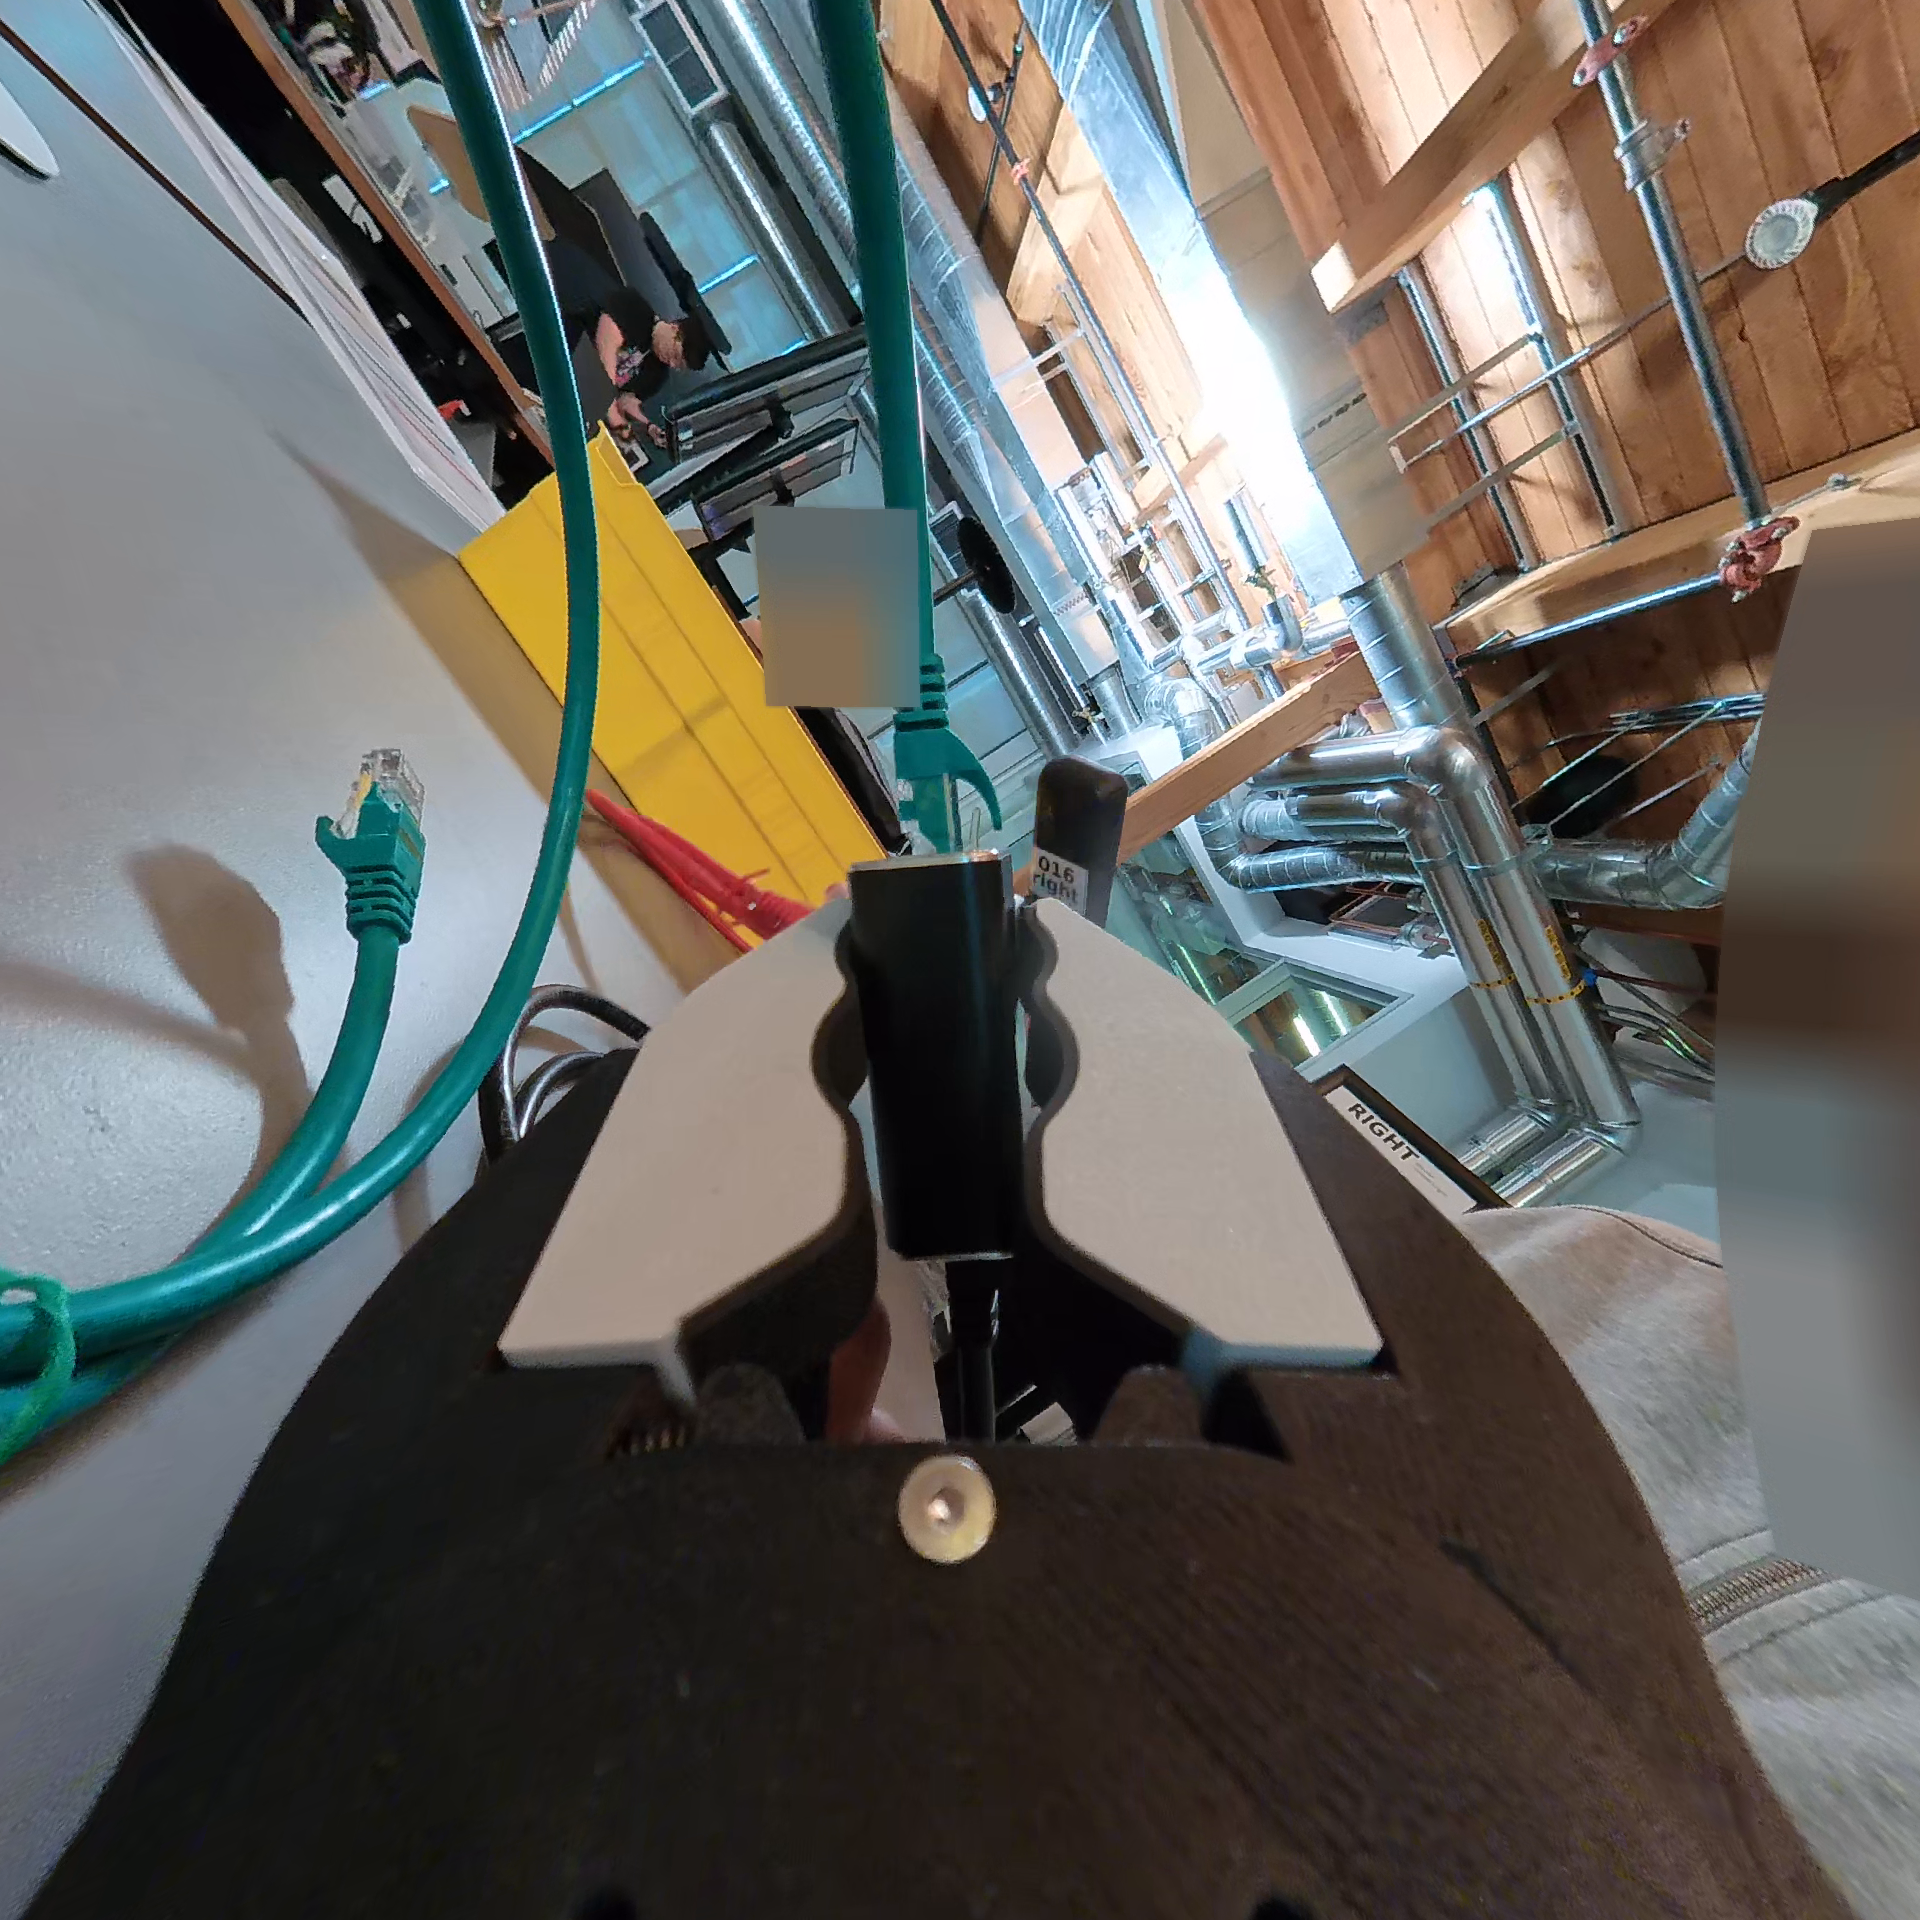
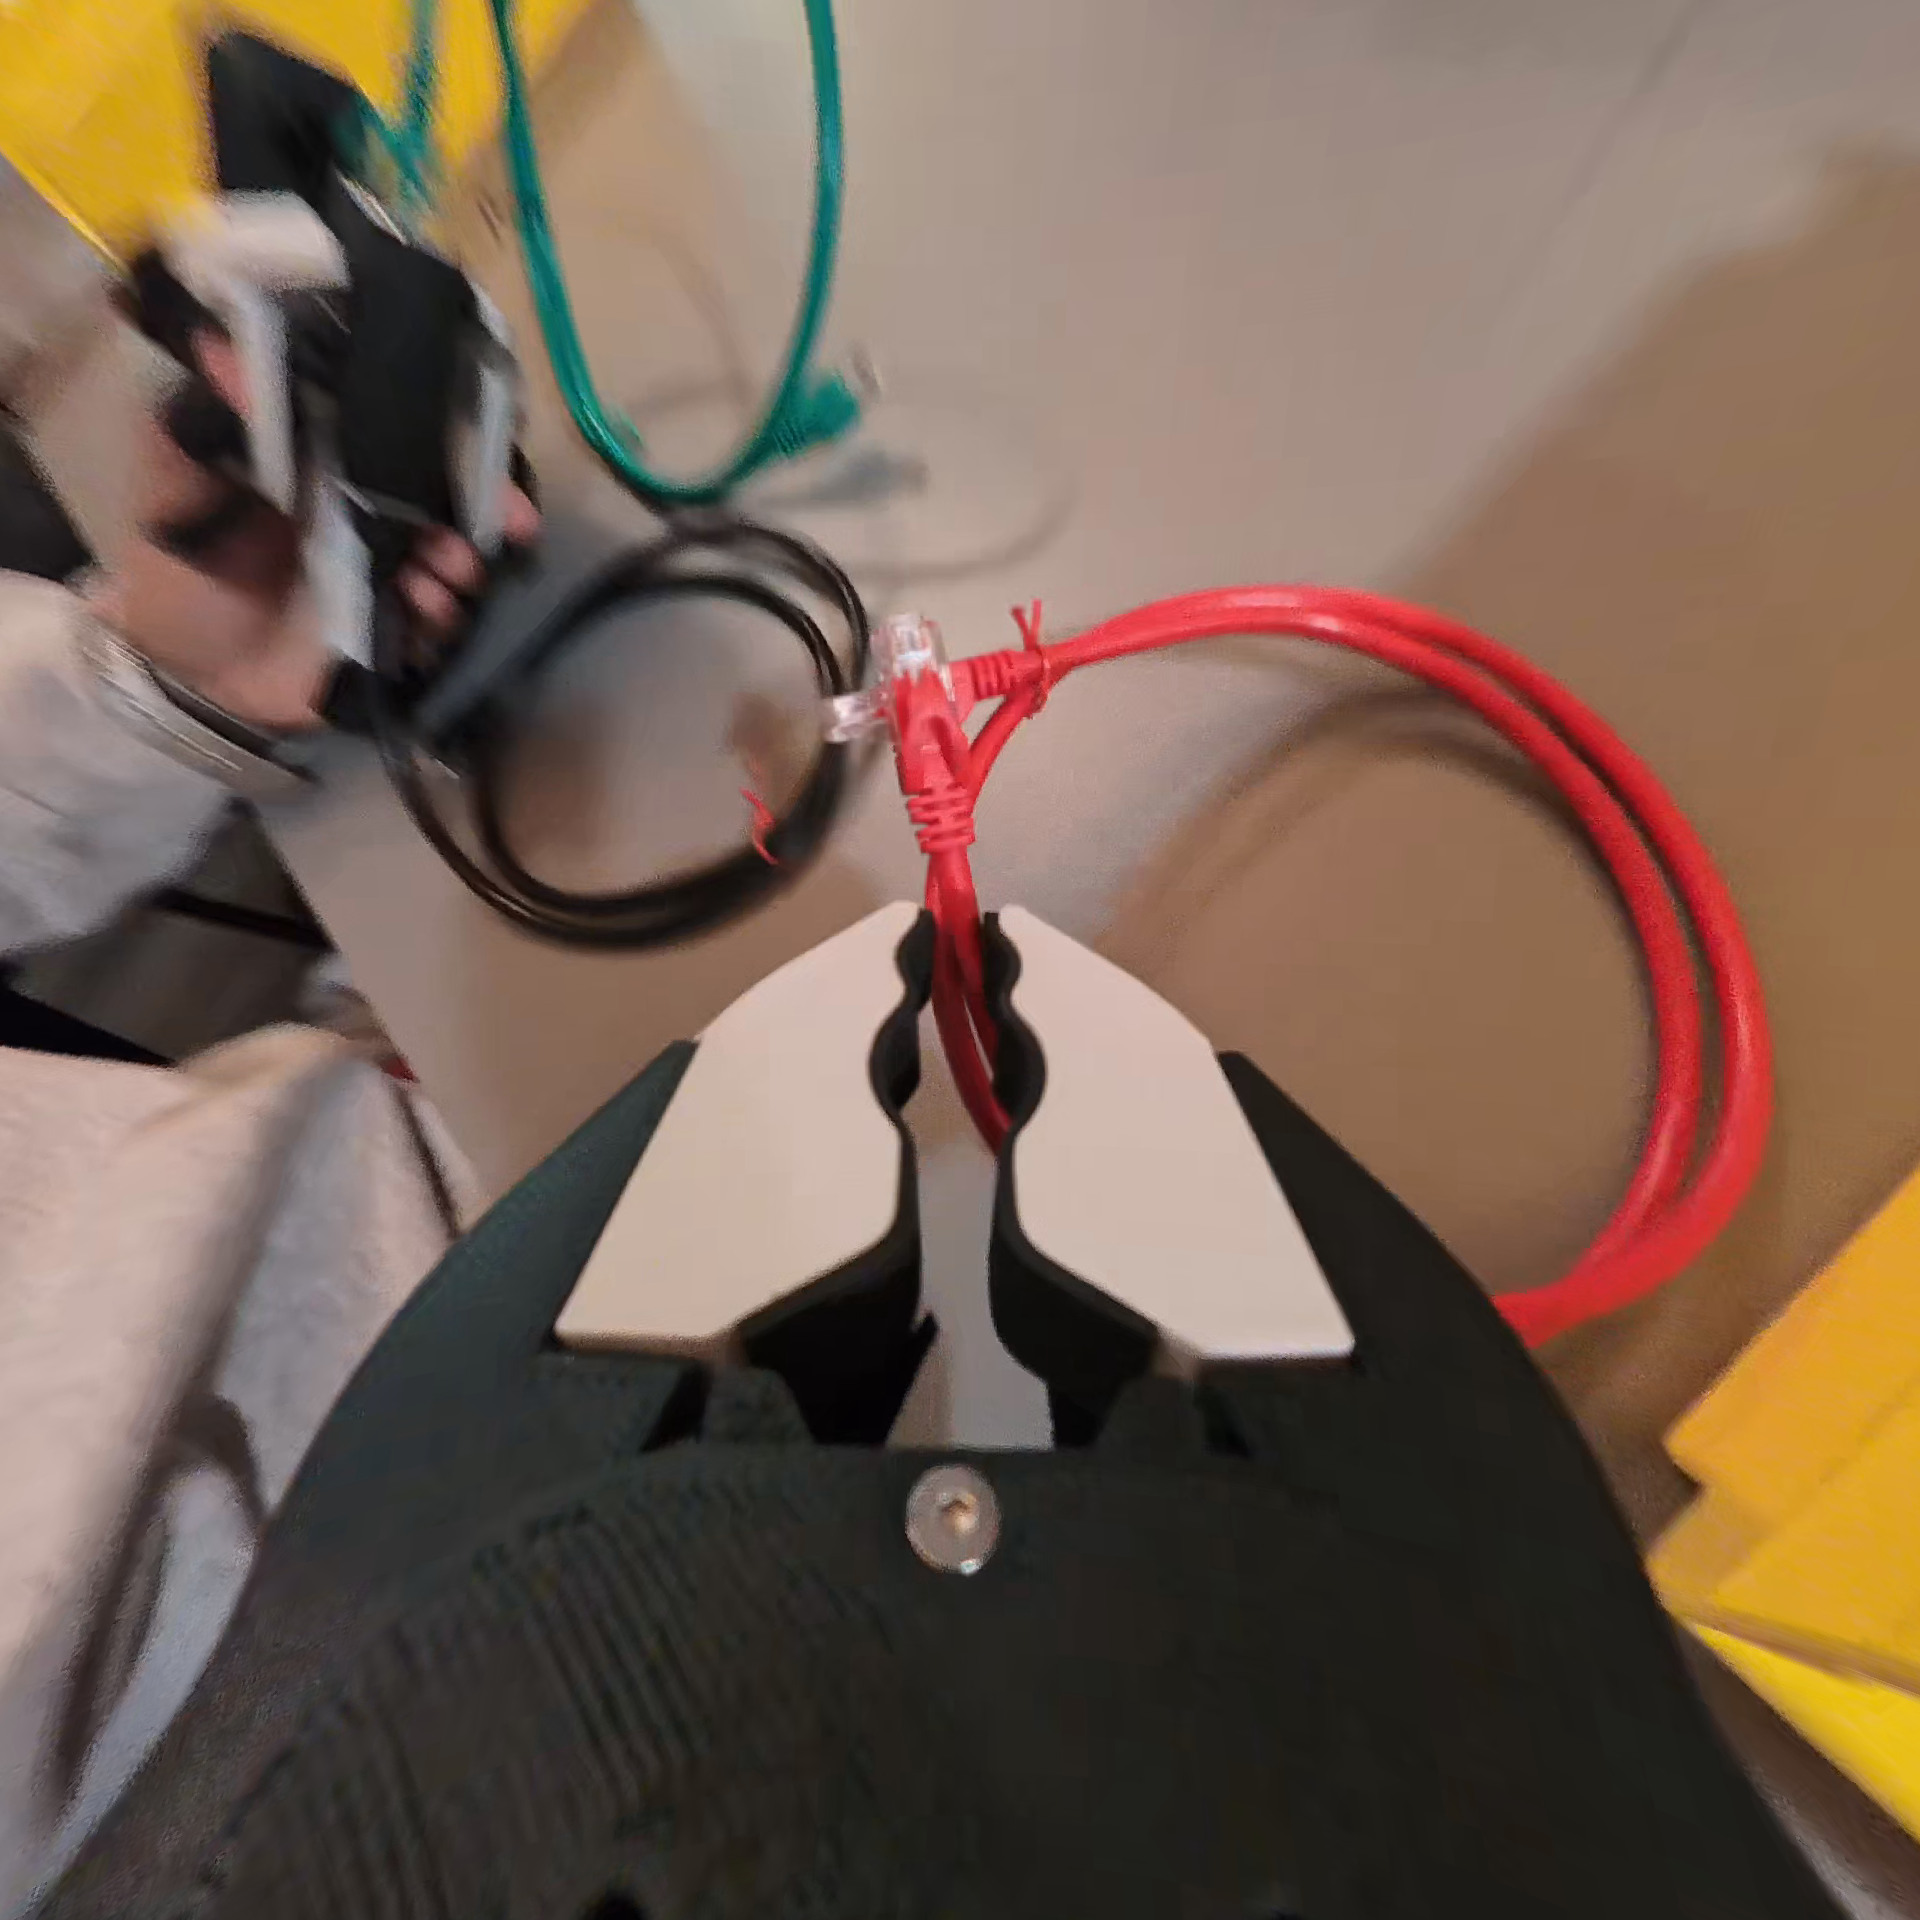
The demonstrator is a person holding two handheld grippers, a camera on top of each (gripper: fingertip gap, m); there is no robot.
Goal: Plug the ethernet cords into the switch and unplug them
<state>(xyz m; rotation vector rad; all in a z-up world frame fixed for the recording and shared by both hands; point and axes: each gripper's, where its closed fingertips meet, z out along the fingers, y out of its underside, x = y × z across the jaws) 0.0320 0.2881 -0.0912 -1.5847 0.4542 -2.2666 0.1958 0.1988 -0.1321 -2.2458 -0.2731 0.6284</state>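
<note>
The left tongs [image 1: 940,935] are clenched on a small black switch [image 1: 935,1049], a slim rigid block held upright between the jaws, with a green ethernet cord [image 1: 894,395] seated in its upper end and trailing away overhead. The switch looks light and hard, so a firm squeeze across its flat sides should hold it, though its smooth casing could twist if pushed off-axis. A second green plug [image 1: 376,821] lies free on the pale tabletop [image 1: 156,623], near a yellow bin [image 1: 644,644]. The right tongs [image 2: 954,925] are clamped on a red ethernet cord [image 2: 1558,831], gripping the doubled cable just behind the boot, with the clear plug [image 2: 902,665] jutting forward beyond the tips. The cable is supple and springy; held that far back, the plug may droop or swivel under insertion force, so a hold nearer the boot would likely steer better. The clear latch tab looks thin and brittle and is best kept out of the pinch. A coiled black cable [image 2: 665,748] rests nearby.
</note>
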